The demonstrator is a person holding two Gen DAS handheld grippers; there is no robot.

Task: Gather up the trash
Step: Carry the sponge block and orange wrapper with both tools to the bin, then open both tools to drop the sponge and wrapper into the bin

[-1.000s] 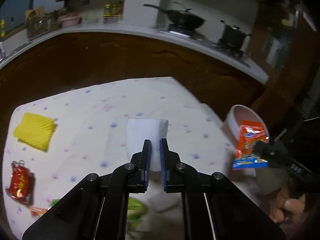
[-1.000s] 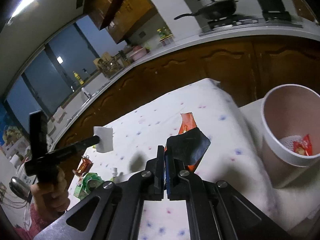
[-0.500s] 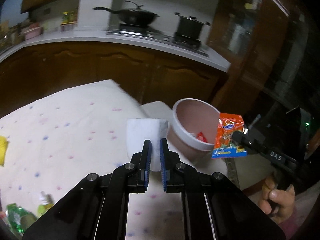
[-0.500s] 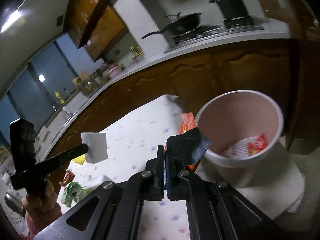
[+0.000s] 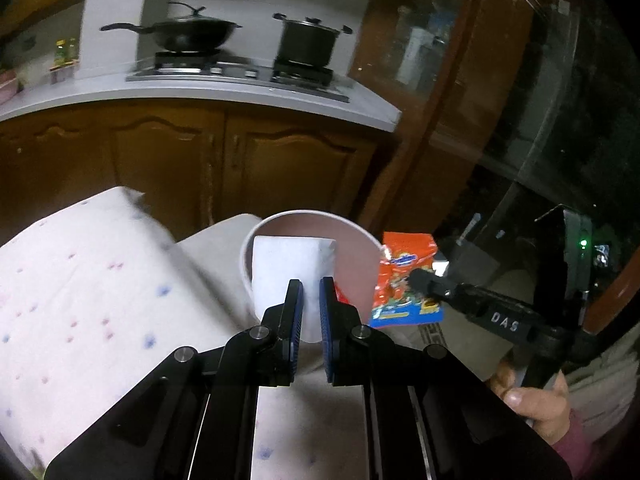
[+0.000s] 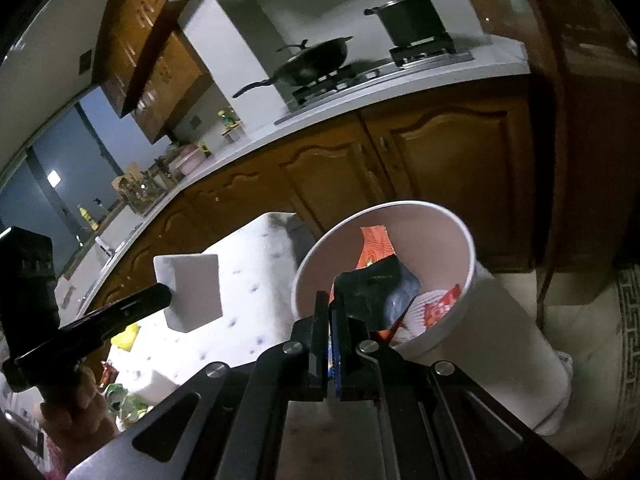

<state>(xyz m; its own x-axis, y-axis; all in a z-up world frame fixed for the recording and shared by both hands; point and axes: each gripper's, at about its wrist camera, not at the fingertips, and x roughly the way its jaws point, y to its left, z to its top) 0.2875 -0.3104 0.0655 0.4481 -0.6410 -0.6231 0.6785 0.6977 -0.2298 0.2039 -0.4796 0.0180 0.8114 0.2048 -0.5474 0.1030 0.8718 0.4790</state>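
Note:
My left gripper is shut on a white folded paper, held just in front of the rim of the pink bin. In the right wrist view the same white paper hangs left of the bin. My right gripper is shut on an orange snack wrapper over the bin's mouth; its dark inner side faces the camera. From the left wrist view the wrapper shows orange and blue at the bin's right rim, with the right gripper on it. Red and white trash lies inside the bin.
A table with a dotted white cloth lies left of the bin, with a yellow item and green wrappers on it. Wooden cabinets and a counter with a wok and pot stand behind. A person's hand grips the right handle.
Both grippers have swung right, from over the table to the bin. The white paper now overlaps the bin's rim and the wrapper hangs over its mouth. Both stay shut.

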